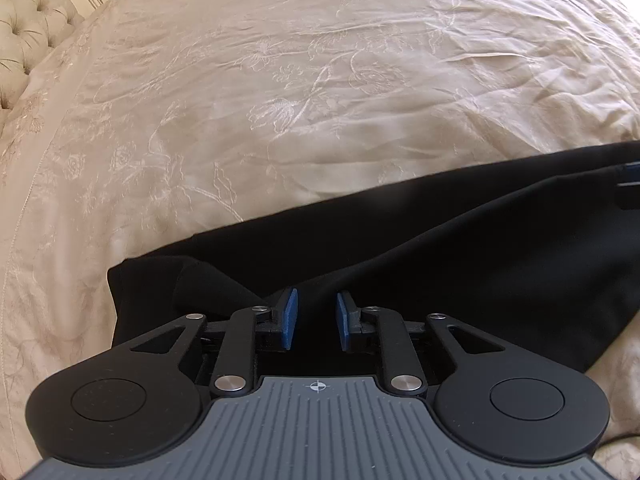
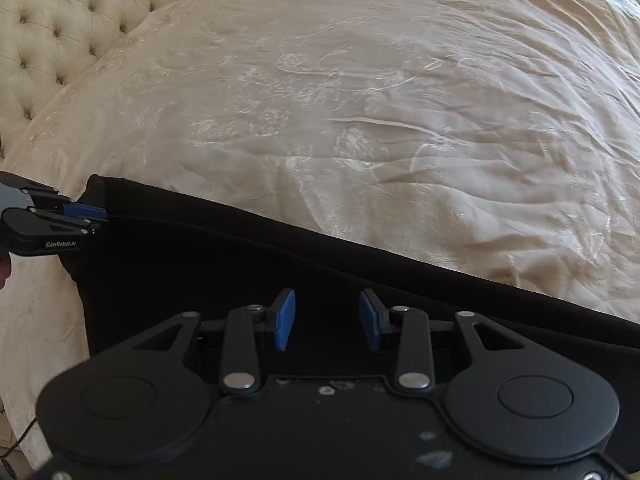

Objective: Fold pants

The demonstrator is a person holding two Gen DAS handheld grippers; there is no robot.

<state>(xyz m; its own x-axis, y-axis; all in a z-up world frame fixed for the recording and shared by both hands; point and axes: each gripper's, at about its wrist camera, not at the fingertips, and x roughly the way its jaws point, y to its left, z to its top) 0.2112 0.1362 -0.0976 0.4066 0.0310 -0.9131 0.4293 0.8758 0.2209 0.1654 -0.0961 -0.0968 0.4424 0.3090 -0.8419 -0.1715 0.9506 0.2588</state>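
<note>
Black pants [image 1: 400,248] spread flat along the near edge of a cream embroidered bedspread [image 1: 280,100], one end toward the tufted headboard [image 1: 28,32]. Left gripper [image 1: 317,320] poised over that headboard-side end, blue pads [image 1: 289,318] parted, nothing pinched between them, dark cloth only beneath. Sliver of the other gripper just visible at the frame edge farthest from the headboard.

Seen only from the right wrist: left gripper [image 2: 90,216] from the side, at the pants' [image 2: 280,280] headboard-end corner; contact there impossible to tell. Right gripper [image 2: 327,320] above the pants' middle stretch, fingers [image 2: 285,318] spread wide, released. Larger sweep of headboard [image 2: 80,20] here.
</note>
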